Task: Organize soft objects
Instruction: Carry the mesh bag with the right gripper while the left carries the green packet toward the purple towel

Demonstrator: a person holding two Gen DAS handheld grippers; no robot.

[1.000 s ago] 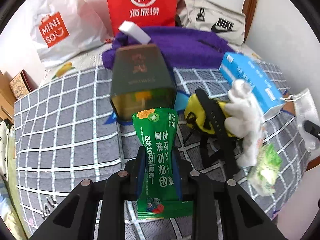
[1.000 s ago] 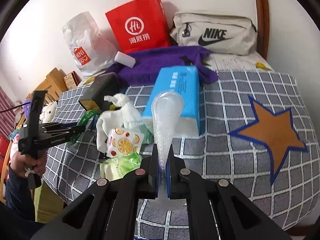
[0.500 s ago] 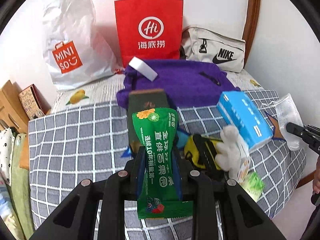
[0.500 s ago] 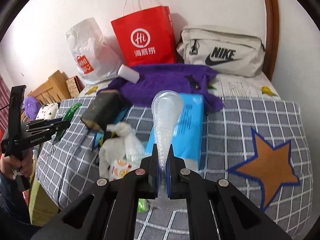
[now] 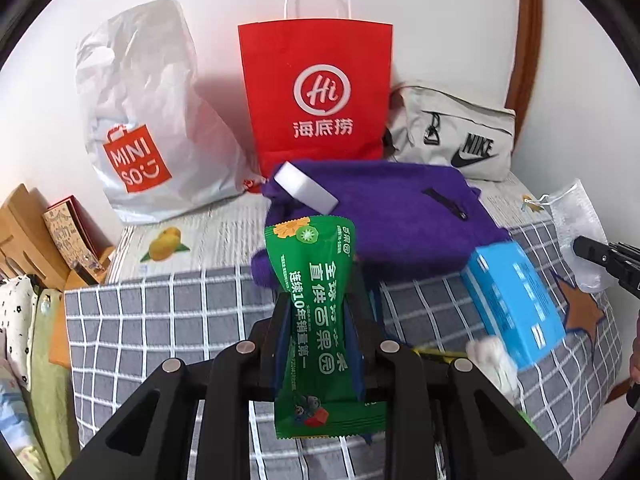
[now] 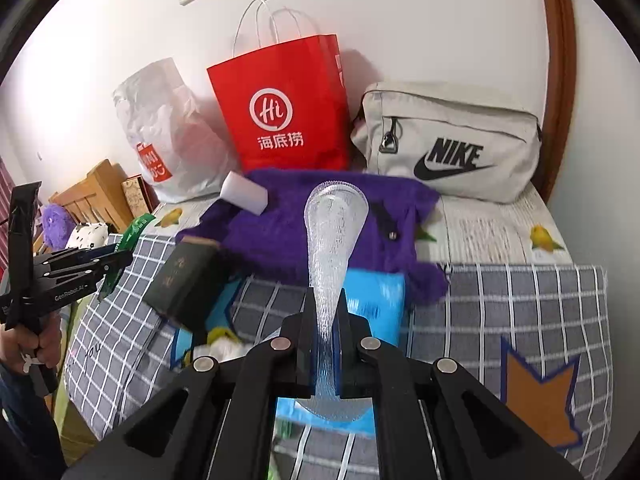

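Left wrist view shows the left gripper point(image 5: 320, 312) held level above the checked bed cover point(image 5: 160, 320), its jaws clamped on a green snack packet point(image 5: 316, 304) standing upright between them. Right wrist view shows the right gripper point(image 6: 324, 312) raised over the bed too, jaws pinching a clear plastic pouch point(image 6: 334, 240) upright, above the blue tissue box point(image 6: 380, 296).

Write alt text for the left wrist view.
The left gripper holds a green snack packet upright above a checked bedspread. Behind it lie a purple garment and a blue tissue pack; a Miniso bag, red paper bag and Nike bag line the wall.
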